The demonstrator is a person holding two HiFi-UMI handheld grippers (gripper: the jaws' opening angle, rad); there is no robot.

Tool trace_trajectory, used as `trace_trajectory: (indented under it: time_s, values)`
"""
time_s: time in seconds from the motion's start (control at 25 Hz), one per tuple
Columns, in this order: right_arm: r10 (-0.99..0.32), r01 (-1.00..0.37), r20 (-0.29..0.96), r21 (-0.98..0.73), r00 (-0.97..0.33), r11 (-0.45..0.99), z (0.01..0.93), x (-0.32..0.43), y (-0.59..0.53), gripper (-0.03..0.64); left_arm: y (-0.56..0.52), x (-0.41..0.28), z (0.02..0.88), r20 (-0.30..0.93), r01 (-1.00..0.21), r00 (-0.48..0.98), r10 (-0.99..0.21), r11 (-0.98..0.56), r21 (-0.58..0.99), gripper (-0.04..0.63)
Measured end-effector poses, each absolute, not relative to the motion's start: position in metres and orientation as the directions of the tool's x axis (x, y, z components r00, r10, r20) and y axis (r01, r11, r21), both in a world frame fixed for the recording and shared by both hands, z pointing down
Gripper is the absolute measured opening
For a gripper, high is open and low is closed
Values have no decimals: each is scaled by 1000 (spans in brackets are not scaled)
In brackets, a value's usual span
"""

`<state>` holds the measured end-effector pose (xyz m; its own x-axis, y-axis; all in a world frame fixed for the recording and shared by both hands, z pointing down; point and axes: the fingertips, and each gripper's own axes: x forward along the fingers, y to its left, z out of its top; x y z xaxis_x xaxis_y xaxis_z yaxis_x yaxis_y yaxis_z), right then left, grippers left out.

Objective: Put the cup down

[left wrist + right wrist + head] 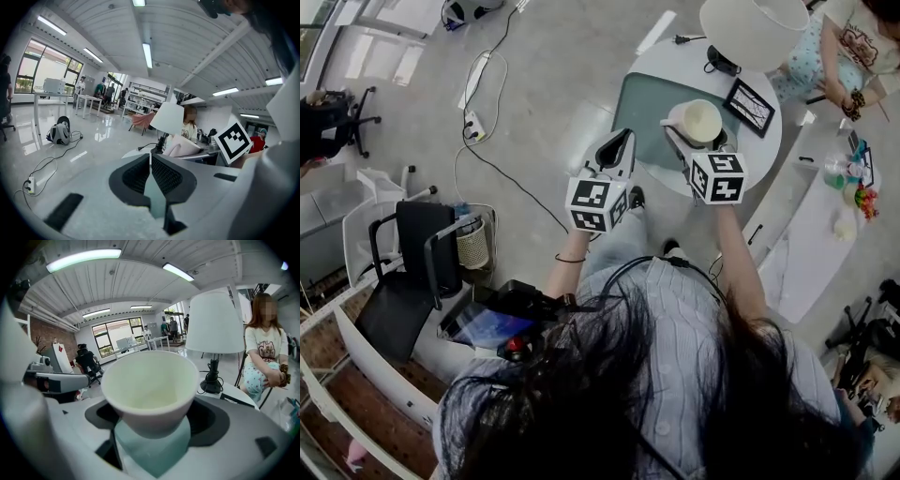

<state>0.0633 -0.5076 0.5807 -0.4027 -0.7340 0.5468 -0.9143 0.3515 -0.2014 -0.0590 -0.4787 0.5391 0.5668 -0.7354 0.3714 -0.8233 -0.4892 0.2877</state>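
At centre frame the left gripper (617,155) hangs empty with jaws together, while the right gripper (686,141), clamped on the upright cup (701,122), should lower it level onto the table (670,56) before letting go.

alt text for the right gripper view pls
A white cup, empty and upright, is gripped between the right gripper's jaws above a teal mat. Behind stand a white table lamp and a seated person.
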Motion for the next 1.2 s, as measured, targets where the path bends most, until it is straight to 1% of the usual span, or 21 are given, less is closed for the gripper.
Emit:
trace_trajectory:
  time_s: [0.36, 0.76, 0.96, 1.2]
  values:
    - [-714, -929, 599, -166, -362, 331, 622, 62, -546, 420, -499, -67, 548, 379, -831, 555, -741, -470, 298, 20]
    - [-656, -933, 682, -114, -323, 341, 675, 67, -553, 420, -494, -79, 561, 405, -844, 535, -741, -445, 300, 20]
    - [-650, -942, 708, -67, -276, 328, 694, 69, -560, 420, -492, -85, 570, 421, -846, 533, -734, -443, 299, 20]
    - [-636, -952, 729, -71, -253, 297, 711, 68, -572, 420, -494, -92, 578, 435, -846, 532, -727, -438, 303, 20]
